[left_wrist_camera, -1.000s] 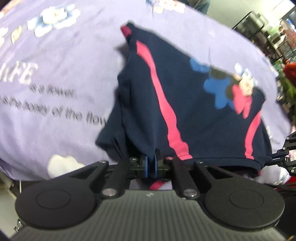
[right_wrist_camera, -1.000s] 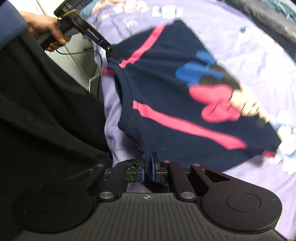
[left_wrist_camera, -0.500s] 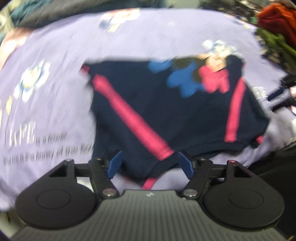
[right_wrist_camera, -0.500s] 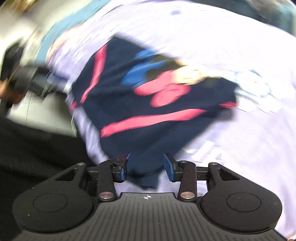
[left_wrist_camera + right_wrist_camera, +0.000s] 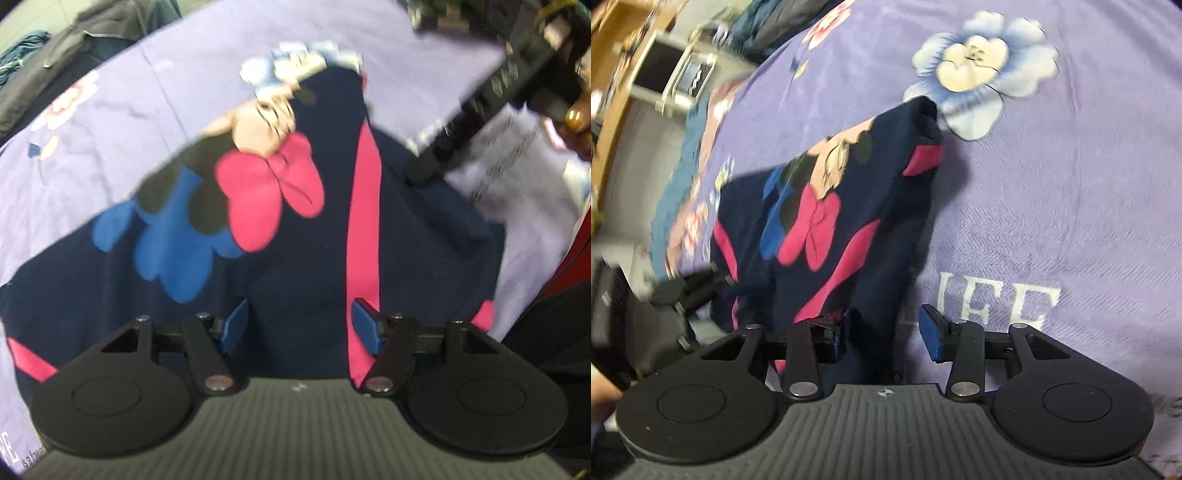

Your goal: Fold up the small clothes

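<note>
A small navy garment (image 5: pixel 295 240) with pink stripes, a pink bow and a blue cartoon print lies folded on the purple bedspread (image 5: pixel 110 129). It also shows in the right wrist view (image 5: pixel 827 221). My left gripper (image 5: pixel 299 325) is open, its blue pads standing apart over the garment's near edge. My right gripper (image 5: pixel 882 332) is open over the garment's near corner. The right gripper shows in the left wrist view (image 5: pixel 480 107), and the left gripper in the right wrist view (image 5: pixel 690 288).
The purple bedspread (image 5: pixel 1071 221) carries a blue-white flower print (image 5: pixel 979 66) and white lettering (image 5: pixel 997 299). Dark clothes (image 5: pixel 92 40) lie at the far edge. A wooden shelf unit (image 5: pixel 628 55) stands beyond the bed.
Both grippers were shut on the garment's edge a second ago. They opened and let it go, and the garment now lies on the bedspread. Both grippers swung round to new angles.
</note>
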